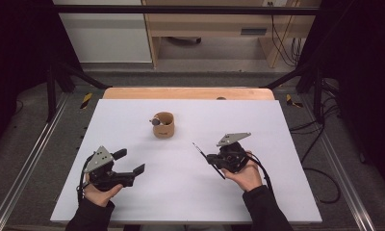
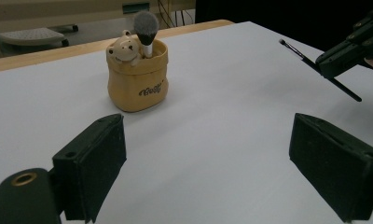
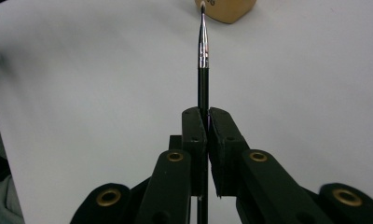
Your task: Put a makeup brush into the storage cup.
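While the left tongs (image 1: 132, 161) gape apart over the bench (image 1: 190, 192), the right tongs (image 3: 207, 122) are clamped on a thin brush (image 3: 203, 60) near the pot (image 1: 163, 125).

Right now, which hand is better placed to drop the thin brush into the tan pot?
Right. Its gripper is shut on the thin brush, tip aimed at the tan pot. The left gripper is open and holds nothing.

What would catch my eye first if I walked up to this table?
Probably the tan pot with a little bear figure on its rim and a fluffy makeup brush standing in it, alone near the middle of the white table. Next, the right gripper at the near right, its jaws shut on a thin black brush that points toward the pot. The left gripper waits open at the near left.
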The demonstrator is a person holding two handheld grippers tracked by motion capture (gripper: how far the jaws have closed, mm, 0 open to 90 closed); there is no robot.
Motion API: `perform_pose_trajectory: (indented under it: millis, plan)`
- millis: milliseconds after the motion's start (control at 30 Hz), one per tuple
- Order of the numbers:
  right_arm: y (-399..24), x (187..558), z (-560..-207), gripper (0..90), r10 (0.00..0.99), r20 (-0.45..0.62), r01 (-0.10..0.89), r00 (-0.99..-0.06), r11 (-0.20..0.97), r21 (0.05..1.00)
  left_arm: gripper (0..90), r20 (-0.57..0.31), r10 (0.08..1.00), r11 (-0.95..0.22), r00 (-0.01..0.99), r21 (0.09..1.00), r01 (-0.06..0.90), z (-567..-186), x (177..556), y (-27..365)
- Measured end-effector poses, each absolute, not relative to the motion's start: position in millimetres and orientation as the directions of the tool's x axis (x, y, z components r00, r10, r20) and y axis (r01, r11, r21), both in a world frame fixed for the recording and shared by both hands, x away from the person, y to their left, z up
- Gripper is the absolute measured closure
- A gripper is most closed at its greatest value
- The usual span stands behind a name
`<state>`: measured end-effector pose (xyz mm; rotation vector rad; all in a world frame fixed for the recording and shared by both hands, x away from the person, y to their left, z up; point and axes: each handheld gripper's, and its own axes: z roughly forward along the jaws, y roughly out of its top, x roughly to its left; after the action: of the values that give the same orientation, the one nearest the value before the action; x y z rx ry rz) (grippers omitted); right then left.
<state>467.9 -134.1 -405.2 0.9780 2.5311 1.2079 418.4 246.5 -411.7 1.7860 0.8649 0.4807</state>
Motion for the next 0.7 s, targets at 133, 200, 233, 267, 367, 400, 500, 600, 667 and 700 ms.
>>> perform_pose_trajectory:
  millis: [133,200,233,267,367,400,500,600,667,700]
  plan:
    - [-134.9,463.1,-405.7,85.7,0.625,0.126,0.48,-0.771,0.439,0.76,9.6,-0.086,0.743,-0.188,0.663,0.925,0.331,-410.2,417.9,243.6]
    - [-136.3,459.2,-406.0,85.7,0.627,0.131,0.472,-0.768,0.416,0.777,9.5,-0.084,0.741,-0.191,0.667,0.925,0.33,-408.8,417.7,240.3]
    - [-136.8,458.3,-406.3,85.7,0.627,0.134,0.469,-0.767,0.406,0.784,9.4,-0.084,0.741,-0.191,0.667,0.925,0.33,-408.8,417.7,240.3]
    - [-136.8,458.3,-406.3,85.7,0.627,0.134,0.469,-0.767,0.406,0.784,9.4,-0.082,0.74,-0.194,0.668,0.925,0.327,-408.2,418.0,239.3]
    - [-138.5,454.7,-408.2,85.7,0.63,0.143,0.464,-0.764,0.381,0.8,9.2,-0.084,0.737,-0.187,0.671,0.929,0.321,-403.4,417.5,235.5]
    - [-138.9,454.2,-408.9,85.7,0.631,0.144,0.462,-0.762,0.375,0.804,9.1,-0.089,0.734,-0.18,0.673,0.93,0.32,-401.8,417.5,234.7]
    - [-140.0,452.5,-409.8,85.7,0.632,0.149,0.459,-0.761,0.361,0.812,9.2,-0.106,0.73,-0.162,0.675,0.933,0.322,-398.9,418.0,232.6]
    - [-140.5,449.9,-408.8,85.7,0.627,0.153,0.453,-0.764,0.352,0.819,9.1,-0.12,0.726,-0.149,0.677,0.934,0.325,-397.7,418.7,230.4]
    - [-140.5,447.6,-407.2,85.7,0.624,0.16,0.451,-0.765,0.341,0.825,9.1,-0.126,0.721,-0.144,0.681,0.934,0.326,-396.1,419.7,226.3]
    - [-140.5,447.6,-407.2,85.7,0.624,0.16,0.451,-0.765,0.341,0.825,9.1,-0.126,0.721,-0.144,0.681,0.934,0.326,-396.1,419.7,226.3]
